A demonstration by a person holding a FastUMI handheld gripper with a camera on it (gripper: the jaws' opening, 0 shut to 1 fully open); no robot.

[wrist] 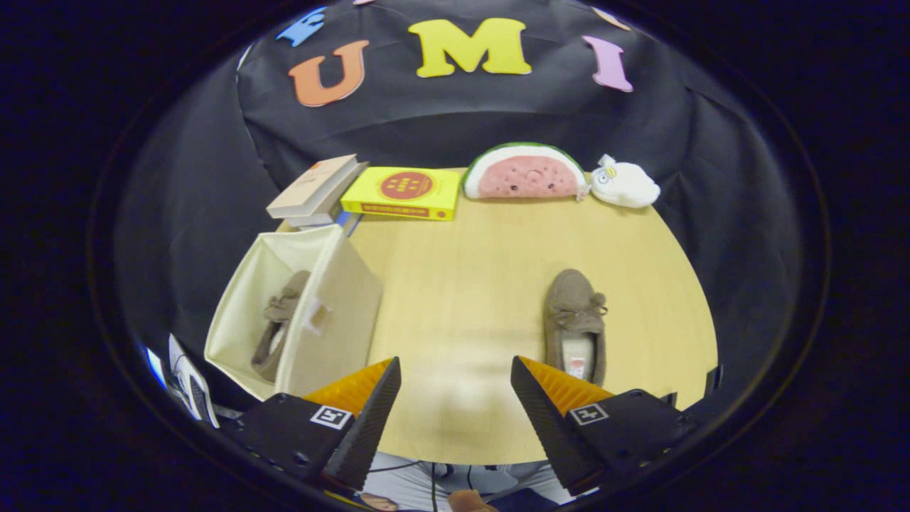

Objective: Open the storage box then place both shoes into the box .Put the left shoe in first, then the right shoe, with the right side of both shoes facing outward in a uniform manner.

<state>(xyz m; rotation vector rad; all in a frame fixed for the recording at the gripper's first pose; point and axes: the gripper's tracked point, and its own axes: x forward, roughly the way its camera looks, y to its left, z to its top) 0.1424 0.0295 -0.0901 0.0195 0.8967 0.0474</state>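
A cream fabric storage box (334,320) stands open-topped on the wooden table (483,270), to the left of my fingers. One brown moccasin shoe (279,327) lies inside it, along its length. A second brown moccasin shoe (576,327) with a small bow rests on the table just ahead of my right finger, toe pointing away from me. My gripper (455,387) hovers over the near table edge, open, with nothing between its fingers.
Along the table's far edge lie a stack of books (316,188), a yellow book (403,192), a watermelon-slice plush (525,173) and a small white plush (625,183). A person's legs (455,487) show below the table edge.
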